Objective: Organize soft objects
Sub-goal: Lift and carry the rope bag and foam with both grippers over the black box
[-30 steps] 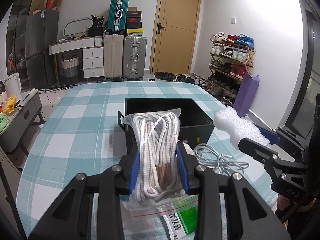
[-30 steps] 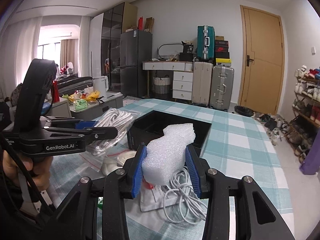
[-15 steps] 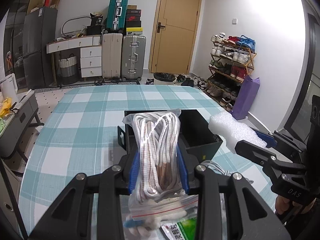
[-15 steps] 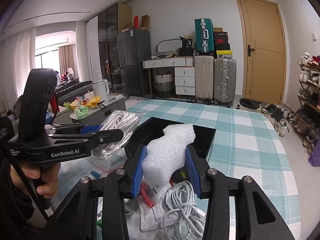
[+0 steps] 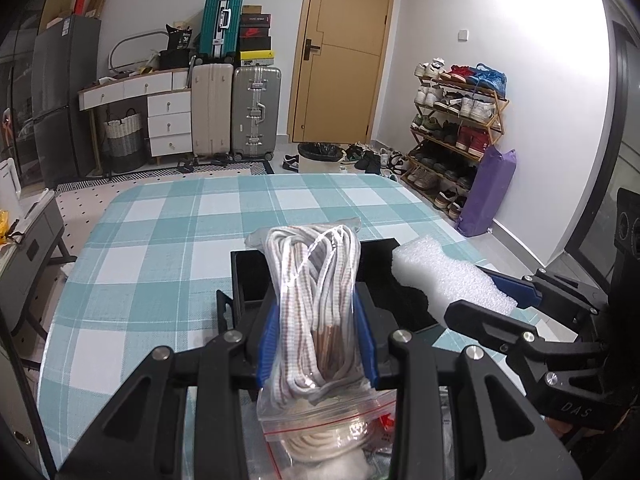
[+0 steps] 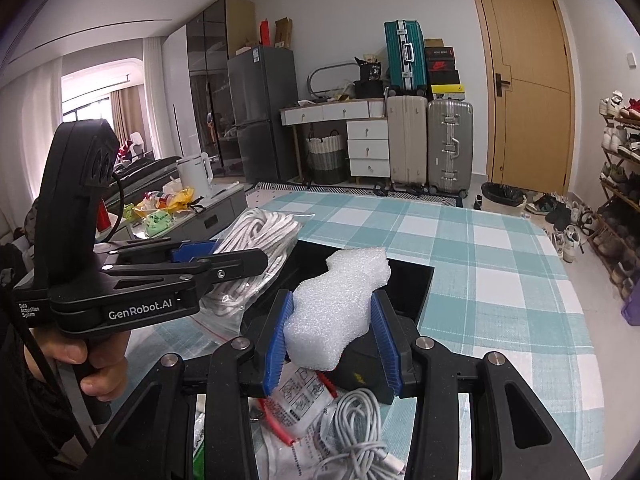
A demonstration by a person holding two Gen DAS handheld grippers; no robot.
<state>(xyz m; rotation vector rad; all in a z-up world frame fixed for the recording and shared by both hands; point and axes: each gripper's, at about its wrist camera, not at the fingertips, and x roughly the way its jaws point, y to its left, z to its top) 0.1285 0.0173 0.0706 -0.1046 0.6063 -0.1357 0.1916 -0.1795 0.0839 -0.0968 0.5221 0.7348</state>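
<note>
Nearest the lens, the left gripper [image 5: 318,340] clamps its ribbed blue pads on a clear zip bag of rope [image 5: 316,304], a glossy plastic pouch stuffed with coiled white cord flecked with brown, standing upright between the jaws and raised off the table. Beneath it lies another clear bag with a red seal strip [image 5: 340,432] holding a pale coil. Alongside, the right gripper [image 6: 332,336] pinches a lumpy white foam block [image 6: 336,304], its surface grainy and matte, its top edge notched. Under that gripper lie a printed plastic packet [image 6: 304,392] and a loose tangle of thin white cable [image 6: 356,428]. A person's hand [image 6: 92,364] grips the left tool's black handle. Just beyond both loads sits a square black bin [image 6: 416,284], open-topped and rigid; little of its inside shows, and nothing can be made out in it. Rope bag and foam hang near its closer rim. The bin rests on a teal-and-white checked tablecloth [image 5: 168,248] of woven fabric.
</note>
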